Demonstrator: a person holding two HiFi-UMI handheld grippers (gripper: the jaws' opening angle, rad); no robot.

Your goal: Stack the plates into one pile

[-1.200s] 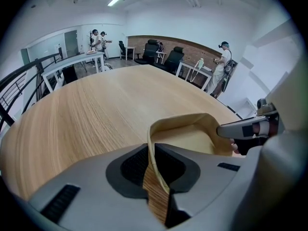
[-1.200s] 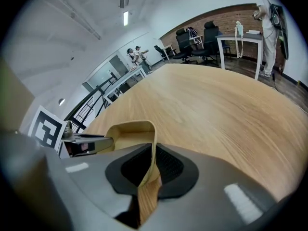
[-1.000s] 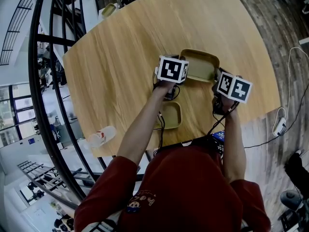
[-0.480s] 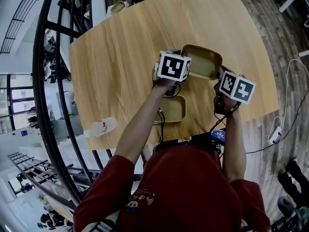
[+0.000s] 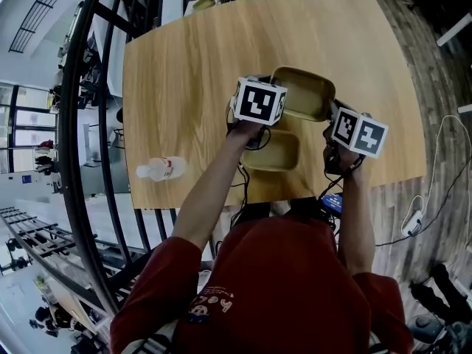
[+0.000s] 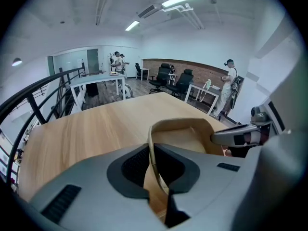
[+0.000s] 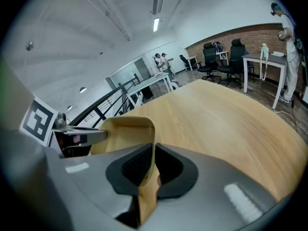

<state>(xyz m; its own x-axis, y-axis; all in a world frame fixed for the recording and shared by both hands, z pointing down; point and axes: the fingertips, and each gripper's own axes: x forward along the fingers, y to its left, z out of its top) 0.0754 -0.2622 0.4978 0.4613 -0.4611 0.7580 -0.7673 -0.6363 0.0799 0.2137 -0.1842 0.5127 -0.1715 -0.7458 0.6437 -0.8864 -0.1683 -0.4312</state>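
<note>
Both grippers hold one olive rectangular plate (image 5: 302, 94) in the air above the wooden table (image 5: 184, 87). My left gripper (image 5: 271, 103) is shut on its left rim, seen pinched between the pads in the left gripper view (image 6: 153, 162). My right gripper (image 5: 332, 118) is shut on the opposite rim (image 7: 150, 170). A second olive plate (image 5: 273, 151) lies on the table just below and nearer to me, partly under the held one. Each gripper view shows the plate's hollow (image 6: 185, 134) (image 7: 127, 129) with the other gripper across it.
A plastic bottle (image 5: 162, 169) lies on its side near the table's front left corner. A small dish (image 5: 200, 4) sits at the far edge. A black railing (image 5: 88, 124) runs along the left. Office desks, chairs and people stand in the background.
Both grippers have risen with the plate between them and carried it nearer the plate on the table. Their grips are unchanged.
</note>
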